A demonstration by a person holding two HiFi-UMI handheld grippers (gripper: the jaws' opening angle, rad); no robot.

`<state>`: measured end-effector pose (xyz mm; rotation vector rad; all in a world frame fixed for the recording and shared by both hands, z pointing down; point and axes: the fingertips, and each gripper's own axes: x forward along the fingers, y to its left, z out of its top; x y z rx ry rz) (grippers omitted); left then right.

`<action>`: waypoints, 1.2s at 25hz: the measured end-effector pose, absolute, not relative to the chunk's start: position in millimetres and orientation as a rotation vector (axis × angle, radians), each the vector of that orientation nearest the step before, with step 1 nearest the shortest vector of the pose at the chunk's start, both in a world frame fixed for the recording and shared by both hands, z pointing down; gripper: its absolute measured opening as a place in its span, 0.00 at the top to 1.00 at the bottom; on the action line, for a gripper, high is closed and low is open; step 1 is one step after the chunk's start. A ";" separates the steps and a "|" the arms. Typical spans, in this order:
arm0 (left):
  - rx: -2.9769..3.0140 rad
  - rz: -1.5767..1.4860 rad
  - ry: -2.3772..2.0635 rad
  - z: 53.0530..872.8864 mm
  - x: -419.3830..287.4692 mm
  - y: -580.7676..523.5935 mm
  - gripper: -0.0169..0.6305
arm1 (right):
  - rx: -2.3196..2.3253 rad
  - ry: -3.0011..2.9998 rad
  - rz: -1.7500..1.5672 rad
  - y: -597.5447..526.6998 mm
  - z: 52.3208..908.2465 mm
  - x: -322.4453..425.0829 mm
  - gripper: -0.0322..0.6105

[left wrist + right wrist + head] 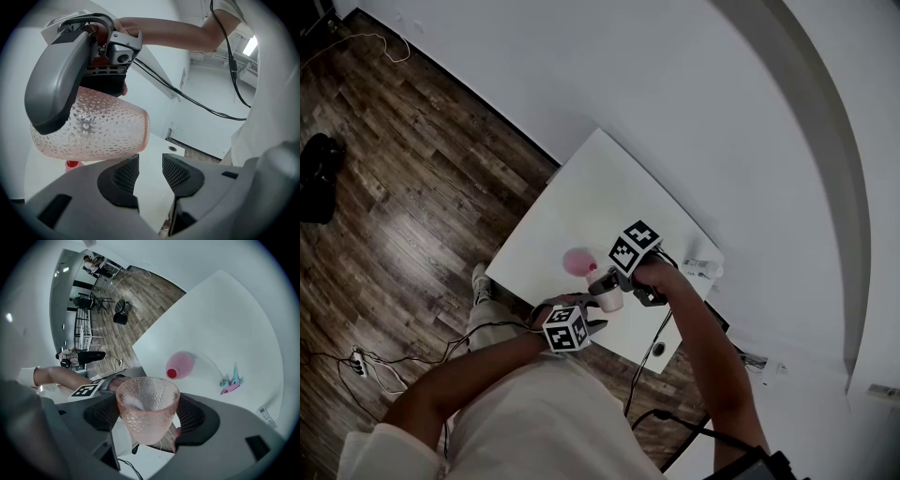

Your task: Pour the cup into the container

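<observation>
My right gripper (148, 417) is shut on a clear pink dimpled cup (147, 408), its pads pressing the cup's sides low down. In the head view the cup (610, 300) hangs over the near part of the white table (609, 192), just right of a pink container (577, 262). The container (180, 365) lies beyond the cup's rim and has a red spot on its near side. From the left gripper view the cup (93, 129) is tilted on its side, mouth to the right, just above my left gripper (150, 172). That gripper is open and holds nothing.
A small pink and teal object (230, 385) lies on the table to the right of the container. A white object (701, 269) sits at the table's right edge. Cables (649, 352) hang over the near edge. Dark wood floor (403, 187) lies to the left, a white wall behind.
</observation>
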<state>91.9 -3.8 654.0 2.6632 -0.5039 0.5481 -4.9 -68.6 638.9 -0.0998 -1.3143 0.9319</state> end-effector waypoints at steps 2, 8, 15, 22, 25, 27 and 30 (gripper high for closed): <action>2.665 0.545 -0.503 653.7 93.2 -4.1 0.72 | -0.100 -1.304 0.909 -69.6 640.5 -3.8 0.37; 2.667 0.543 -0.504 653.3 93.0 -4.0 0.72 | -0.115 -1.280 0.871 -69.0 641.6 -4.9 0.37; 2.676 0.542 -0.504 650.1 90.2 -0.6 0.72 | -0.132 -1.239 0.844 -64.3 639.6 -8.2 0.37; 2.677 0.562 -0.500 657.2 89.9 -5.2 0.72 | -0.147 -1.218 0.844 -68.7 647.2 -8.0 0.37; 2.676 0.564 -0.494 656.5 92.7 -5.6 0.72 | -0.148 -1.209 0.841 -69.5 647.0 -5.7 0.37; 2.677 0.571 -0.489 656.9 93.7 -4.4 0.72 | -0.149 -1.206 0.839 -68.6 647.5 -4.8 0.37; 2.678 0.582 -0.488 659.2 94.4 -3.6 0.72 | -0.153 -1.202 0.834 -67.7 649.8 -4.5 0.37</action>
